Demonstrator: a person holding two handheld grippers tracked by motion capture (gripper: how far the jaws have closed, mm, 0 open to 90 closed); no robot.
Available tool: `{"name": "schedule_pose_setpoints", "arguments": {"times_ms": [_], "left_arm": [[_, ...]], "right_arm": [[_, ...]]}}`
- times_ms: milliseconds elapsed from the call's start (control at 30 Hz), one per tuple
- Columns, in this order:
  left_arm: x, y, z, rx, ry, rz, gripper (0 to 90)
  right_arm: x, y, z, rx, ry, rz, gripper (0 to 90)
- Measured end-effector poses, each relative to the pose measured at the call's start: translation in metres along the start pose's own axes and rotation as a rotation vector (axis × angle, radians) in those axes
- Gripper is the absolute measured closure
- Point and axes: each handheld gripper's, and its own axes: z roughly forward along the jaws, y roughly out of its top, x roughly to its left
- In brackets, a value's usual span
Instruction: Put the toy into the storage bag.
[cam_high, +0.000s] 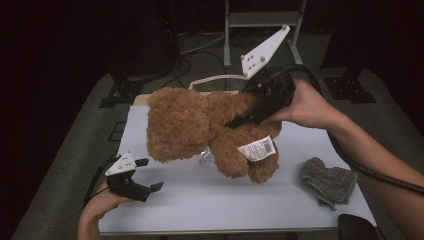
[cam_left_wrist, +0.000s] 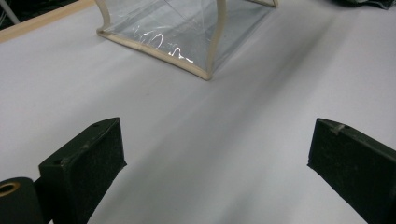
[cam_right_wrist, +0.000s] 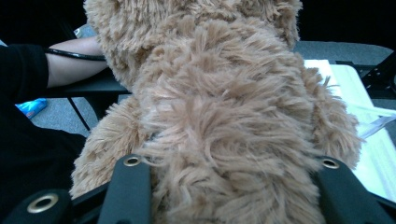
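A brown plush teddy bear (cam_high: 200, 125) hangs in the air above the white table (cam_high: 210, 205), a white barcode tag (cam_high: 256, 148) on its leg. My right gripper (cam_high: 237, 120) comes in from the right and is shut on the teddy bear's body; in the right gripper view both black jaws press into the fur (cam_right_wrist: 224, 116) on either side of the right gripper (cam_right_wrist: 231, 168). My left gripper (cam_high: 152, 174) rests low at the table's front left, open, nothing between its fingers. The left gripper (cam_left_wrist: 215, 154) looks across bare table.
A clear bag with cream trim (cam_left_wrist: 182, 32) lies on the table behind the bear, its strap (cam_high: 215, 78) showing above it. A crumpled grey cloth (cam_high: 327, 180) lies at the front right. Stands and cables sit on the dark floor beyond the table.
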Motion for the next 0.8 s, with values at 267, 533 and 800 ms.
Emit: {"name": "schedule_pose_setpoints", "arguments": {"times_ms": [267, 533, 800], "left_arm": [[0.001, -0.001, -0.003, -0.005, 0.002, -0.001, 3.0], [0.002, -0.002, -0.003, -0.001, 0.001, -0.008, 3.0], [0.004, -0.003, -0.005, -0.003, 0.008, -0.006, 3.0]], "right_arm": [[-0.017, 0.02, -0.015, 0.005, -0.028, 0.008, 51.9], [-0.034, 0.033, -0.022, 0.011, -0.032, 0.022, 51.9], [-0.051, 0.046, -0.02, 0.012, -0.026, 0.029, 51.8]]}}
